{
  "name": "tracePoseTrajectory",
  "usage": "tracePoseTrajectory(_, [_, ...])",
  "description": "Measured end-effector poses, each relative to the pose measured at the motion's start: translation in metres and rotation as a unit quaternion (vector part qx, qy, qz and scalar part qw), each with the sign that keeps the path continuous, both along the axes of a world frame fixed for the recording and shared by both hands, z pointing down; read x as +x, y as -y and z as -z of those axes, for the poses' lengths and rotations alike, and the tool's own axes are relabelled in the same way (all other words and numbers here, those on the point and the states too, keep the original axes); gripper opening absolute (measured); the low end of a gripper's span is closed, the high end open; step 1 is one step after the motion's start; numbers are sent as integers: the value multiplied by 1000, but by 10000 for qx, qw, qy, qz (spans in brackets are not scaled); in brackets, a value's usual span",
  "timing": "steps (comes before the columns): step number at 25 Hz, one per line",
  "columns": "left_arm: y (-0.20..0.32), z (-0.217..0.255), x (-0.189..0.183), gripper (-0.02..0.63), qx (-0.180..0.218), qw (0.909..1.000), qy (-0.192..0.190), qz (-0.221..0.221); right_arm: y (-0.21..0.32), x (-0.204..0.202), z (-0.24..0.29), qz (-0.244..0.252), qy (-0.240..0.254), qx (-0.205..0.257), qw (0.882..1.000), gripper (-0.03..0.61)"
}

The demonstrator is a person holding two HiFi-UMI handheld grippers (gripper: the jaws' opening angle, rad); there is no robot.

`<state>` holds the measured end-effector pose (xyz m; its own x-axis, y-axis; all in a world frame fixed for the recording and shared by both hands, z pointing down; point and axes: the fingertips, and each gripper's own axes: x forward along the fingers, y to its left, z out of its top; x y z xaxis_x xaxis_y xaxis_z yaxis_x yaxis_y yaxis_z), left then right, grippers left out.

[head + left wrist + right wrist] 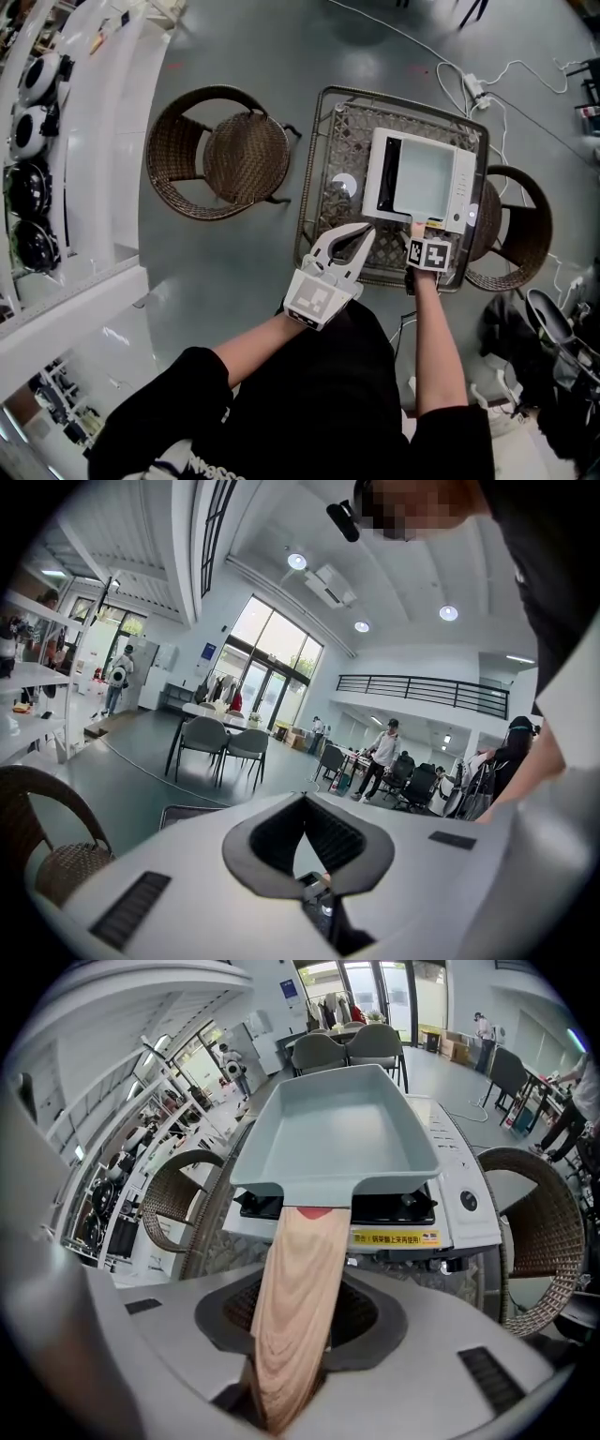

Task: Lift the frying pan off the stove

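A square grey frying pan [422, 176] [337, 1138] sits on a white portable stove [464, 187] [459, 1213] on the table. Its wooden handle [300, 1307] [418, 228] points toward me. My right gripper [422, 239] [300, 1321] points steeply down at the stove's near edge and is shut on that handle, with a pad against each side. My left gripper [349, 242] [305, 841] hovers over the table's near left part, beside the stove, open with nothing between its jaws.
The stove stands on a wicker-framed table [323, 187] that also holds a small round white object [344, 184]. Wicker chairs stand at the left [220, 155] and right [525, 230]. White shelving [37, 141] lines the left; cables [487, 84] trail on the floor behind.
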<state>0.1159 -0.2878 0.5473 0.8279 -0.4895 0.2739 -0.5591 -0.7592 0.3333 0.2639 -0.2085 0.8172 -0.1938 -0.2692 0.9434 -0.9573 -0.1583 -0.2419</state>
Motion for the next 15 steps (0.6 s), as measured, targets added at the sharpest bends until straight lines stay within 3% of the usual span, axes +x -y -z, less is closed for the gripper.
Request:
tracePoseTrajectory(5, [3, 2, 2, 8, 19, 10000, 38, -35, 0, 2, 3, -225, 55, 55, 9997, 123])
tracePoseTrajectory(15, [-5, 1, 17, 8, 18, 9999, 127, -115, -7, 8, 4, -334, -7, 245, 9991, 115])
